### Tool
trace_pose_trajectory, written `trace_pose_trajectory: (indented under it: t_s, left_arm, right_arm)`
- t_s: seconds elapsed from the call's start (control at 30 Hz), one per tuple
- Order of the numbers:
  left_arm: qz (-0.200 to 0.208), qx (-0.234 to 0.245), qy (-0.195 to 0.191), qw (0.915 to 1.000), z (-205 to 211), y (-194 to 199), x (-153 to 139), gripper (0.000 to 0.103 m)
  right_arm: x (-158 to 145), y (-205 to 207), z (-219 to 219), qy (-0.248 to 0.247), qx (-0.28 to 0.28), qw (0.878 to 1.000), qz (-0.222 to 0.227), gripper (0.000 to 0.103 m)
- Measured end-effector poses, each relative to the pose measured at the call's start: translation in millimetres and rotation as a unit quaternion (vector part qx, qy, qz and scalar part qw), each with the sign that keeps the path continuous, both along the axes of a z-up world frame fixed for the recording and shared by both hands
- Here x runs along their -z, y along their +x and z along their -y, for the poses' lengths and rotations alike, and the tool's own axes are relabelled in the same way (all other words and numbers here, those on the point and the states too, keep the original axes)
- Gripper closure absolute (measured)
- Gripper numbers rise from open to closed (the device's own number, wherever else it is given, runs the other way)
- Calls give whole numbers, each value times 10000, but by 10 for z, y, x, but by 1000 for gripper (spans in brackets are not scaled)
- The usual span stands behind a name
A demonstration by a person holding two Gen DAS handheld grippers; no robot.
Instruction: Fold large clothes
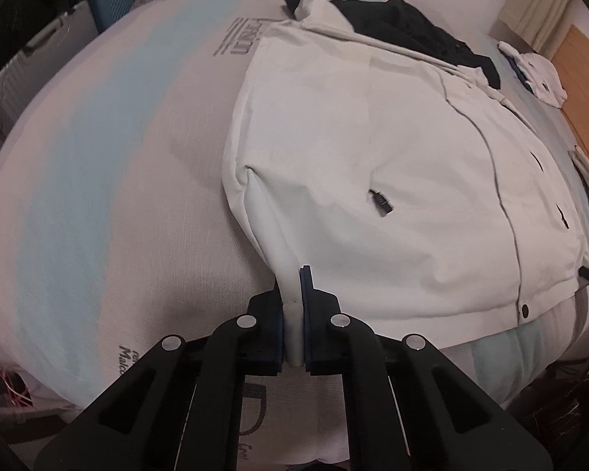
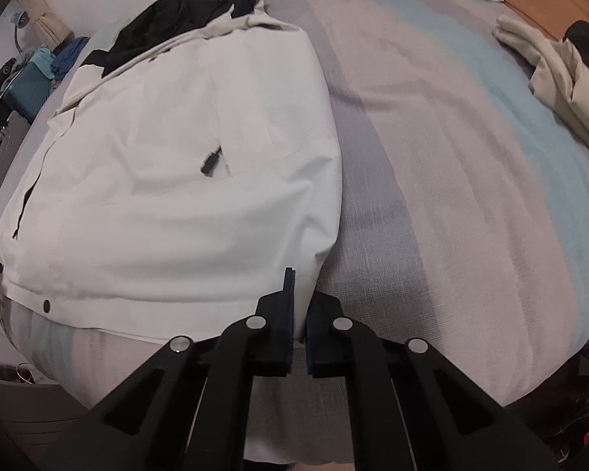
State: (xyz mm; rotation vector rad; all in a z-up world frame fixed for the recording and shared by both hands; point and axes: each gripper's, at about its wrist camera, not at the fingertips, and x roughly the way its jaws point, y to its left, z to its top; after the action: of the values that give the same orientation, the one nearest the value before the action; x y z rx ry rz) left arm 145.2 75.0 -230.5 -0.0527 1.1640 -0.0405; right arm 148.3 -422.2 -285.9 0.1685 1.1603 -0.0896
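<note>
Closest to the left wrist camera, the left claw (image 1: pixel 293 310) is pinching a narrow fold of the white jacket (image 1: pixel 373 165) at its near hem corner, its blue pads (image 1: pixel 305 298) pressing the cloth from both sides. Beyond the claw, the jacket is lying spread on the mattress (image 1: pixel 117 165), black lining (image 1: pixel 408 27) showing at the far collar, a zip pull (image 1: pixel 381 201) lying on its front. Folded white clothes (image 1: pixel 538 74) are sitting well apart at the far right edge.

Seen from the right wrist, the right claw (image 2: pixel 300 314) is gripping the jacket's (image 2: pixel 176 165) other near corner, jaws narrowed on the fabric. Up and left of the claw, the jacket is filling the mattress (image 2: pixel 451 165), and another pale garment (image 2: pixel 557 74) is lying far right.
</note>
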Motion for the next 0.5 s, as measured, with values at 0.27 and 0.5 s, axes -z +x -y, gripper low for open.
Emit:
trace_pose_trajectory:
  t_s: [0.27, 0.5]
  left_arm:
    - [136, 199, -114, 9996, 47, 79, -298, 98]
    - [176, 494, -247, 9983, 92, 155, -537, 98]
  right_arm:
    - [-343, 82, -158, -245, -86, 9996, 95, 100]
    - [-637, 212, -309, -375, -4, 9993, 57, 100]
